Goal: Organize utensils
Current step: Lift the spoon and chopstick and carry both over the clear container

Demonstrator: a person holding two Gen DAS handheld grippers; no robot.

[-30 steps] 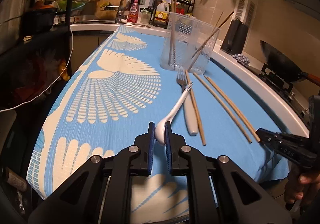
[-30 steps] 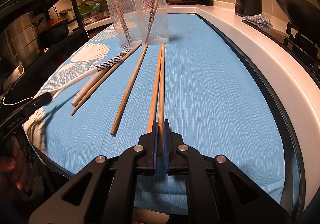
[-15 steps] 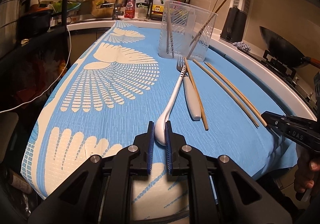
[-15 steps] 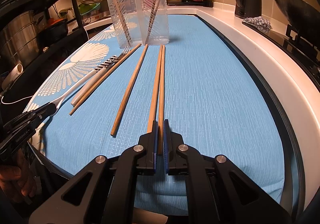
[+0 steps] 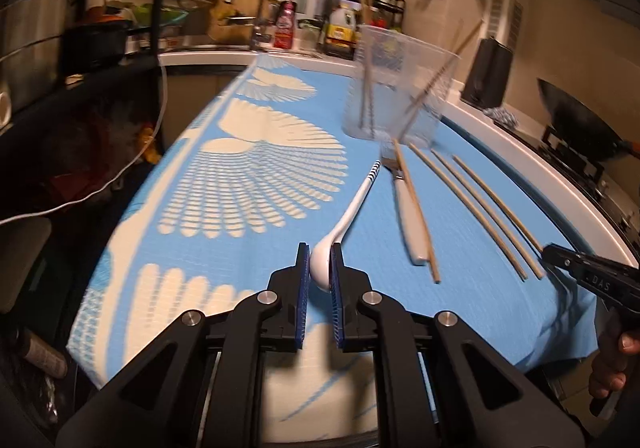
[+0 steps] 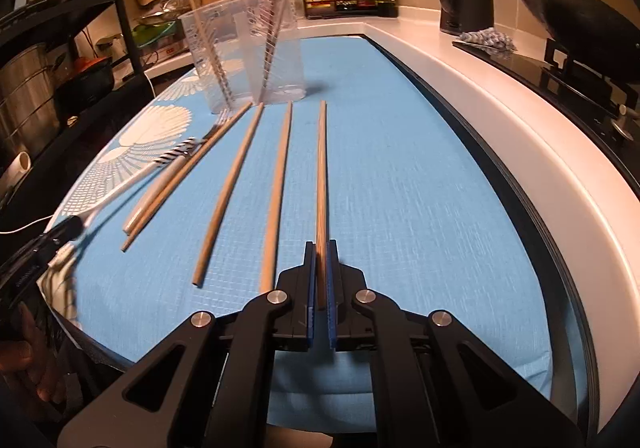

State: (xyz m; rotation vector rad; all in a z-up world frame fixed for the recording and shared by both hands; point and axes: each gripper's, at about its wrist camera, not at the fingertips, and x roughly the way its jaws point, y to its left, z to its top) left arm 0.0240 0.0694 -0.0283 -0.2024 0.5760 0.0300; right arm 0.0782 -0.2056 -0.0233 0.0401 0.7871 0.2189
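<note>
Mid-task on the counter: left gripper pinches the spoon, right gripper a chopstick; some chopsticks stand in the cup; fork and three chopsticks remain near the cup.

Four chopsticks lie outside the cup, beside one spoon and one fork; chopsticks inside are uncountable.

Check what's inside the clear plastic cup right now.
Clear plastic cup holds several upright wooden chopsticks leaning on its walls. Exact count is unclear through the blurred, patterned plastic.
</note>
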